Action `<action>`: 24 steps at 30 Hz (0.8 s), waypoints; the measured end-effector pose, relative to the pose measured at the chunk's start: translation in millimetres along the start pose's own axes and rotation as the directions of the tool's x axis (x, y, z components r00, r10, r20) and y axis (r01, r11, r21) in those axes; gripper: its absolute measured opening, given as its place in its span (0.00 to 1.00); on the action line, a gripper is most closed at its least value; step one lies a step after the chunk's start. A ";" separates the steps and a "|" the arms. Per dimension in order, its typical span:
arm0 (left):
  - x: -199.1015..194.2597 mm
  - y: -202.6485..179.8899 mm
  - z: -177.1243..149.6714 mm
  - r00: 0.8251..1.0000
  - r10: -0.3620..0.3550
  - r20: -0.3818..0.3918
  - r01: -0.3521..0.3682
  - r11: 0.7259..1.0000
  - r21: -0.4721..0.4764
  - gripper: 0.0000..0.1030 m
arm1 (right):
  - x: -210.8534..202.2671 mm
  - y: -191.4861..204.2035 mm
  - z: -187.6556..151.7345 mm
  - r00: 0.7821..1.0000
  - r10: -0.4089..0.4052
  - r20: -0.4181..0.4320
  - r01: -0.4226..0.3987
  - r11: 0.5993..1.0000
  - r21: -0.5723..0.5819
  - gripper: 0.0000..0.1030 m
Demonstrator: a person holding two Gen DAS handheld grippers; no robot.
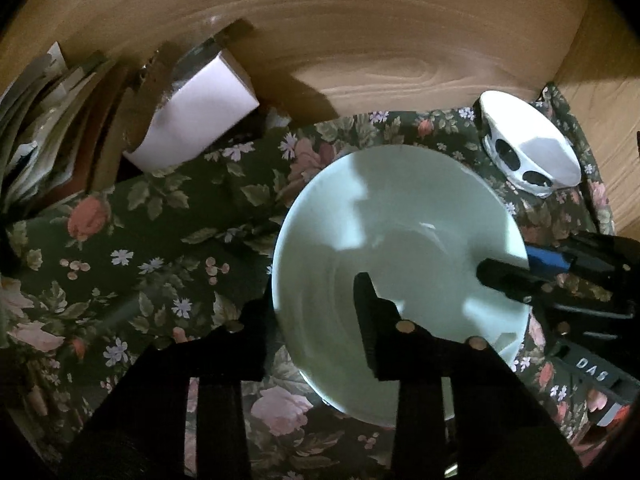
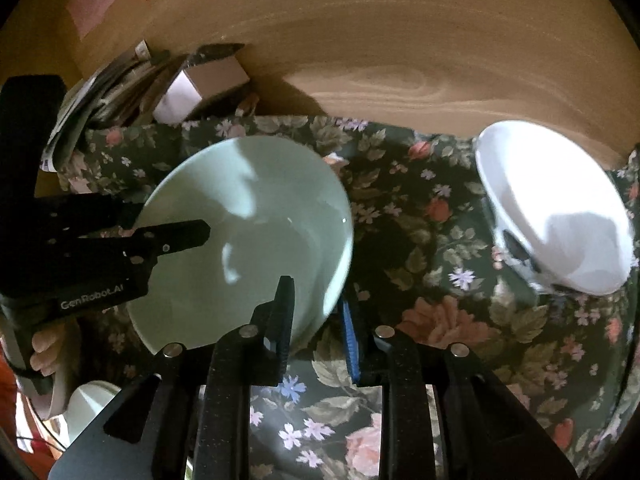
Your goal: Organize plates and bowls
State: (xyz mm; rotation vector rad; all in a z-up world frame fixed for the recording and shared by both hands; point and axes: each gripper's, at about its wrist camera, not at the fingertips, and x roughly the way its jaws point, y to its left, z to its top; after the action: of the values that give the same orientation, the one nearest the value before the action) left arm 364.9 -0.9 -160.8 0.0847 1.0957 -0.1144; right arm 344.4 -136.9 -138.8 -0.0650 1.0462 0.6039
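A pale green bowl point(image 1: 400, 220) point(image 2: 256, 208) sits on a dark floral cloth point(image 1: 140, 240) point(image 2: 420, 240). My left gripper point(image 1: 312, 312) point(image 2: 172, 220) straddles the bowl's left rim, one finger inside and one outside. It is open, and a strip of bowl wall shows between the fingers. My right gripper point(image 2: 316, 320) point(image 1: 508, 266) is shut on the bowl's right rim, its blue pad outside and its black finger inside. A white bowl with dark spots point(image 1: 536, 152) point(image 2: 560, 208) stands tilted at the far right of the cloth.
A wooden wall point(image 1: 360, 40) rises close behind the cloth. A white box point(image 1: 200, 108) point(image 2: 188, 88) and a stack of papers point(image 1: 36, 128) lean at the back left. A person's hand point(image 2: 44, 348) grips the left tool, with a white object point(image 2: 84, 404) below it.
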 end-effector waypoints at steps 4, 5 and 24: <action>6.6 1.5 1.2 1.000 0.006 -0.016 -0.006 1.000 -0.006 0.24 | 6.7 1.7 -1.1 1.000 0.007 0.008 -0.007 1.000 0.008 0.20; 6.0 3.3 1.1 1.000 0.006 -0.017 -0.006 1.000 -0.008 0.23 | 6.6 0.4 -1.7 1.000 0.011 0.012 -0.011 1.000 0.011 0.20; -42.8 -2.5 -12.4 0.995 0.008 0.099 -0.008 1.000 0.001 0.22 | -66.1 -0.4 -21.2 0.988 -0.013 0.153 0.012 1.000 0.009 0.17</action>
State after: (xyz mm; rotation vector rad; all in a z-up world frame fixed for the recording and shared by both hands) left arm 334.3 0.3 -128.4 0.0837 0.9965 -0.1107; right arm 304.3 -173.1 -95.1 -0.0178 0.8983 0.5844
